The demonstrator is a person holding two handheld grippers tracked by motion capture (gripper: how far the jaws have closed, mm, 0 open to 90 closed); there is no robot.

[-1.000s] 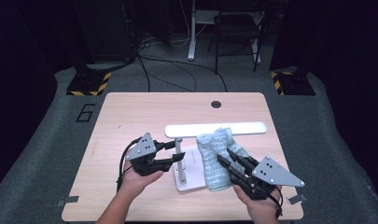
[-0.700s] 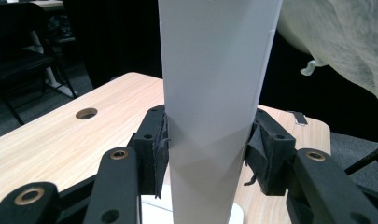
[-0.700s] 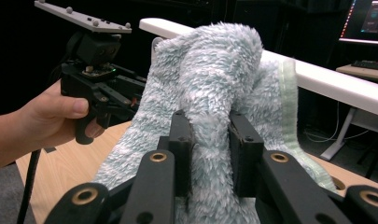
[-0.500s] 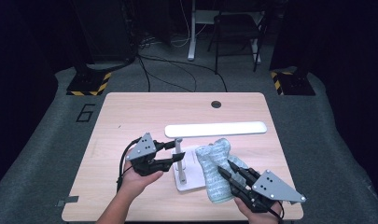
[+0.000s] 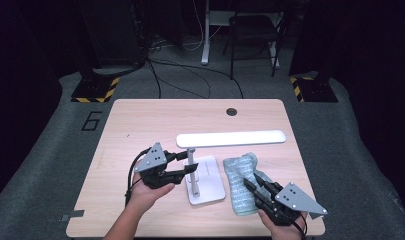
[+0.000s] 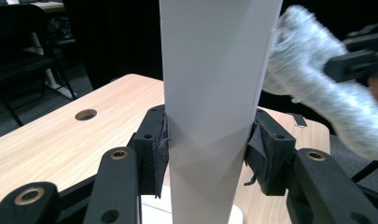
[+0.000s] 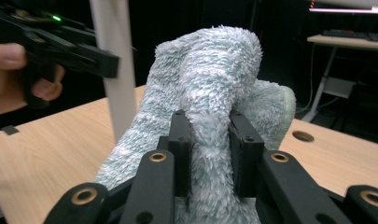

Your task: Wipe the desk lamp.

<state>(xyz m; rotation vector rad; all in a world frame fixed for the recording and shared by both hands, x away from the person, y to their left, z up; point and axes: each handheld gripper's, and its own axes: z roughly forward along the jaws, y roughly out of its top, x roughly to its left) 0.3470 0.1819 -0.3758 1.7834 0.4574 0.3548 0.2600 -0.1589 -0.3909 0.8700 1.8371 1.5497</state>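
Desk lamp [image 5: 205,165], white: flat base near the front middle of the wooden table [image 5: 140,125], long light bar level above it, upright stem between them. Cloth [image 5: 240,185], pale grey-green and fluffy (a pinched fold stands up in the right gripper view), lies just right of the lamp base, touching or nearly so. Left gripper [image 5: 182,164]: jaws clamped on the lamp stem, pads pressed against both sides. Right gripper [image 5: 252,182]: jaws closed on the cloth's raised fold, near the table's front right edge.
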